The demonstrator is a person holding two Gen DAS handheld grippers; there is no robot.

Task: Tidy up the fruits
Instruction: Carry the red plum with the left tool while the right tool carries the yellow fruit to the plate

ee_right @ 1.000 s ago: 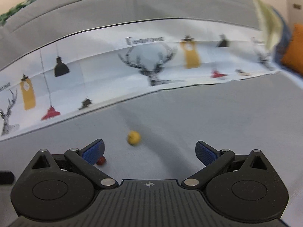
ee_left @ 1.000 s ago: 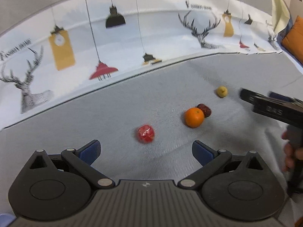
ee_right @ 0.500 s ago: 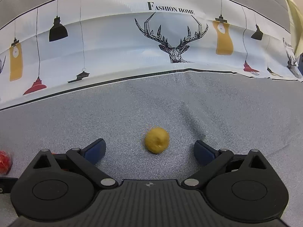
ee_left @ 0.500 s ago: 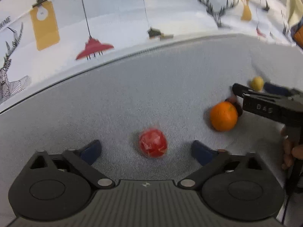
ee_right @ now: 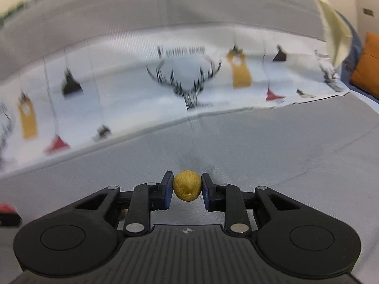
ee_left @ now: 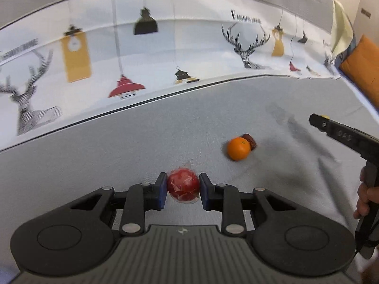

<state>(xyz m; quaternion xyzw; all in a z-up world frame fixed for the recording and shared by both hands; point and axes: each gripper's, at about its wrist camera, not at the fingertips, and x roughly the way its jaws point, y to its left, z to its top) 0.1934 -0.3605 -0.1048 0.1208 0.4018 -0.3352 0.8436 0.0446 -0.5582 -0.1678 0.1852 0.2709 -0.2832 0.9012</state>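
A red fruit in clear wrap [ee_left: 183,187] sits between the blue pads of my left gripper [ee_left: 182,185], which is shut on it just above the grey fabric. An orange [ee_left: 238,148] lies on the fabric to the right, with a small dark red fruit [ee_left: 251,139] touching its far side. In the right wrist view a small yellow fruit [ee_right: 187,185] is held between the pads of my right gripper [ee_right: 187,187]; the jaws are closing and both pads touch it. That gripper also shows from the side at the right of the left wrist view [ee_left: 318,121].
A white cloth printed with deer and lamps [ee_left: 165,59] covers the backrest behind the grey seat [ee_left: 118,142]. An orange cushion [ee_left: 362,68] lies at the far right. A person's hand [ee_left: 366,196] grips the right tool's handle.
Both grippers went from wide open to closed on fruit: the left on the red fruit, the right on the yellow one. Both views have pulled back and tilted up since half a second ago.
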